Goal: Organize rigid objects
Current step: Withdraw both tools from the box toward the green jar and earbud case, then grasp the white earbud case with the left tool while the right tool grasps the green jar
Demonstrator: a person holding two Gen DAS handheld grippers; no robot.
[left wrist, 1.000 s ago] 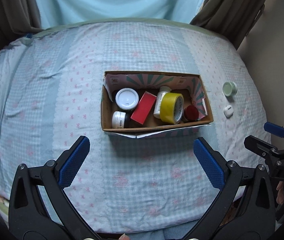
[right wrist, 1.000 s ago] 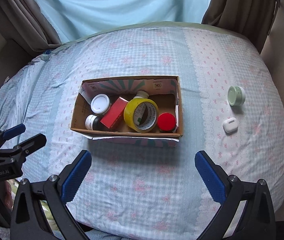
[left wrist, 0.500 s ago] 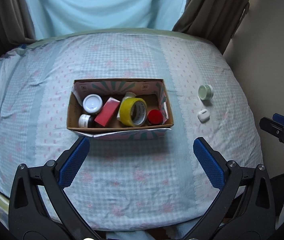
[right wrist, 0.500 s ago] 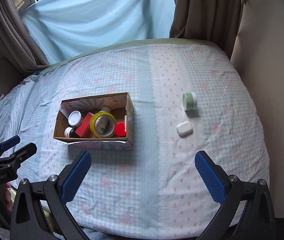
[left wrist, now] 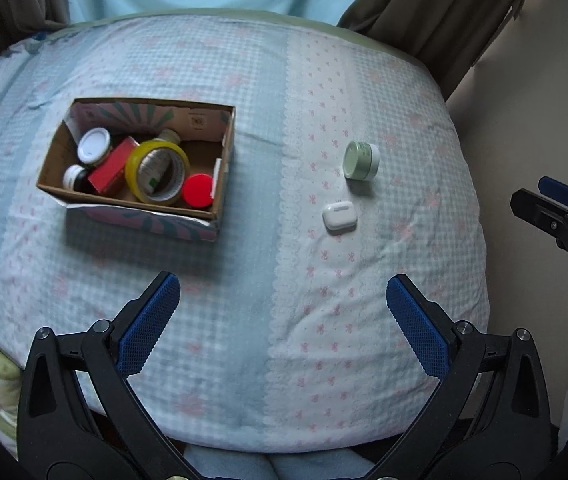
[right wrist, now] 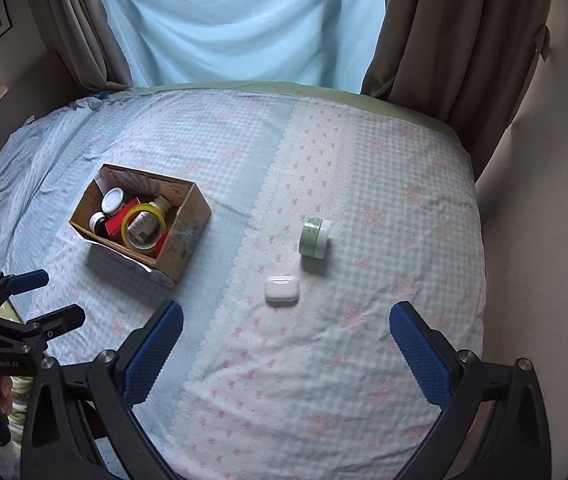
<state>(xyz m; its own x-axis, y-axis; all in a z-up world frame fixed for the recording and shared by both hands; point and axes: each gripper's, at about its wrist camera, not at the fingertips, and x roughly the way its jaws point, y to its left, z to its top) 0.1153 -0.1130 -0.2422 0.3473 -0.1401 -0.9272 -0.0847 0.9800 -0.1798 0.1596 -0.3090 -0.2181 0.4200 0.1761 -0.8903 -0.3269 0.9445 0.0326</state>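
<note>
Soft quilted bedspread [left wrist: 244, 80], pale blue gingham with pink bows and a scalloped white lace strip. On its left part, an open cardboard box [left wrist: 226, 148], rectangular, raw brown inside, printed pink and teal outside. Packed within: glossy yellow tape roll [left wrist: 158, 172] standing on edge, flat red carton [left wrist: 110, 168] leaning beside it, round red cap [left wrist: 198, 197] at the near right corner, two white-lidded jars [left wrist: 93, 146] at the left, a pale bottle behind the roll. Well apart to the right, out on the lace strip: small round green jar [right wrist: 314, 237] lying on its side, smooth plastic, and just nearer, a rounded white earbud case [right wrist: 282, 289], glossy, lying flat. Left gripper [left wrist: 283, 320] low over the near edge of the bed, black frame, ribbed blue pads spread wide, nothing between. Right gripper [right wrist: 286, 348] likewise wide apart and empty, facing the case and jar. Folded brown curtains [right wrist: 424, 32] and light blue drape behind.
</note>
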